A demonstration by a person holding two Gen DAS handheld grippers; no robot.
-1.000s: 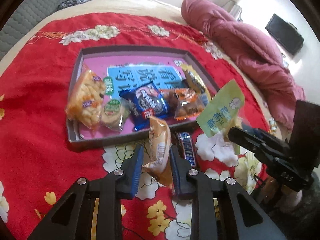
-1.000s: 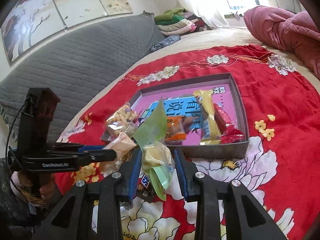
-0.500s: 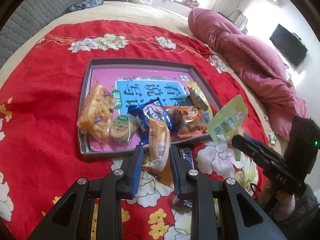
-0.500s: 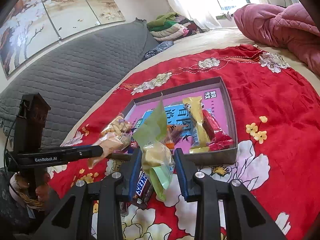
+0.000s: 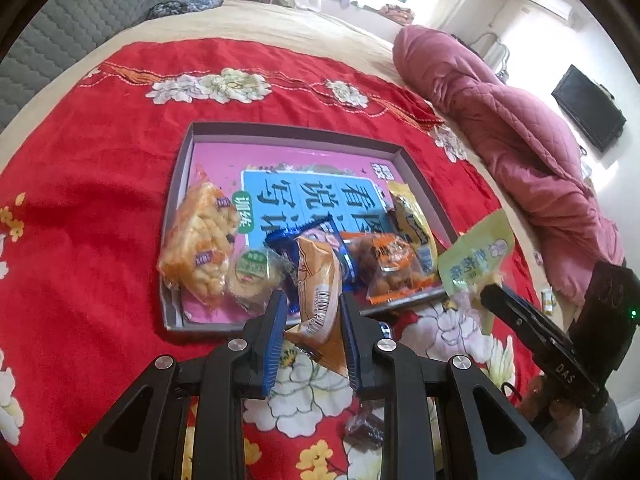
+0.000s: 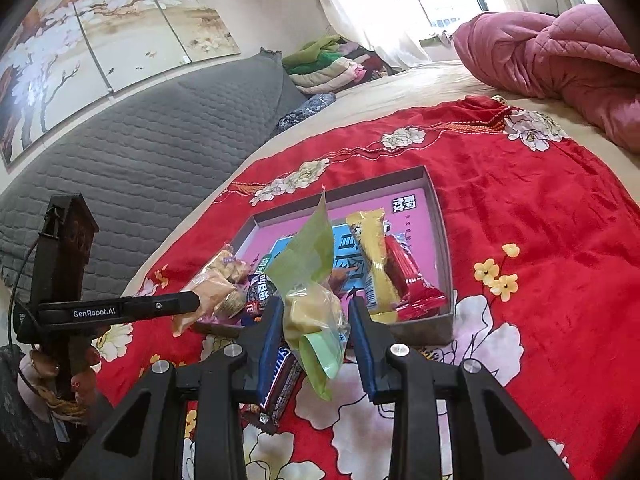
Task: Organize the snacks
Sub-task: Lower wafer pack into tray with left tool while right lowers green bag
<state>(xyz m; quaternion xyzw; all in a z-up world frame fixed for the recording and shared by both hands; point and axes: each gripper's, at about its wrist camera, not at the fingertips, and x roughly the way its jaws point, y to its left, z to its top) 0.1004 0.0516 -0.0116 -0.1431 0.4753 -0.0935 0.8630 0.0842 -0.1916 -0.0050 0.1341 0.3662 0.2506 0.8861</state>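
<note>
Two grippers, each clamped on a snack packet, above a shallow box on a red floral cloth.

In the left wrist view, the box [image 5: 182, 184] fills the centre, with packets crowded along its near edge; low in the centre the left gripper [image 5: 313, 314] is clamped on an orange packet [image 5: 320, 280] over the box's near rim; at lower right, in the right wrist view's centre, the right gripper [image 6: 316, 320] pinches a green-topped clear bag [image 6: 312, 280]; a chocolate bar [image 6: 278, 380] lies on the cloth [image 6: 540, 208] beneath.

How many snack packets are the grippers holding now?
2. The orange packet is clamped in the left gripper; the green packet is in the right gripper. Neither gripper seems to hide another one.
</note>
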